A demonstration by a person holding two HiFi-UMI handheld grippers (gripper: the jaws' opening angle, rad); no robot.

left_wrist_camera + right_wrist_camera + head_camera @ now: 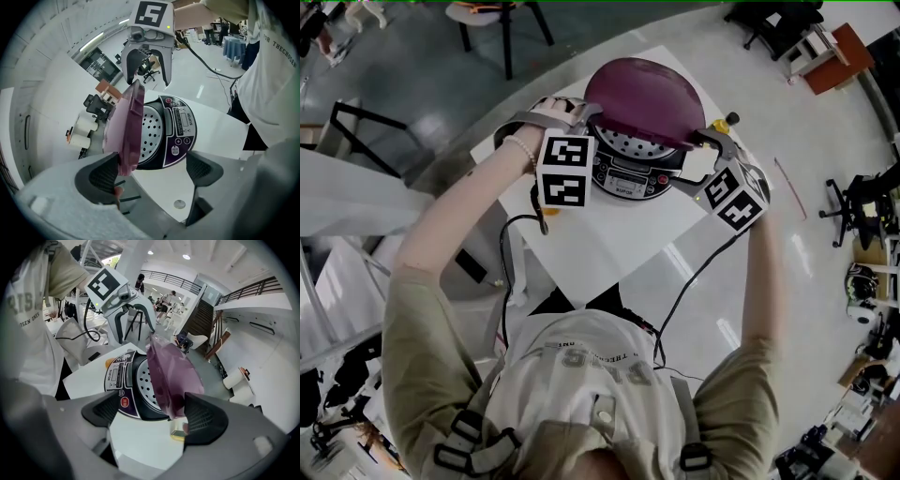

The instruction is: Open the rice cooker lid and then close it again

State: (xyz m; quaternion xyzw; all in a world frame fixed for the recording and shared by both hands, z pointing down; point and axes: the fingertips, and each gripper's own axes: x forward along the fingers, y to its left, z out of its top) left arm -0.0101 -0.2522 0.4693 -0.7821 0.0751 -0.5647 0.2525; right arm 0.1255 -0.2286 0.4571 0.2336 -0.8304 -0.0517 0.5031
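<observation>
Glossy pale floor (811, 281), white table (614, 248)

The rice cooker (623, 178) has a shiny, smooth purple plastic lid (645, 98). Its plate with holes (152, 136) looks like dull grey metal. The table (609, 244) under the cooker is smooth, matt white.

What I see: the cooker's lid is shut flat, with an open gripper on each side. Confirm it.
Wrong on the lid: it is not shut flat. The lid stands raised off the cooker, with a holed plate showing beside it, as the left gripper view shows. The rest holds: the left gripper and right gripper are open, one on each side.
</observation>
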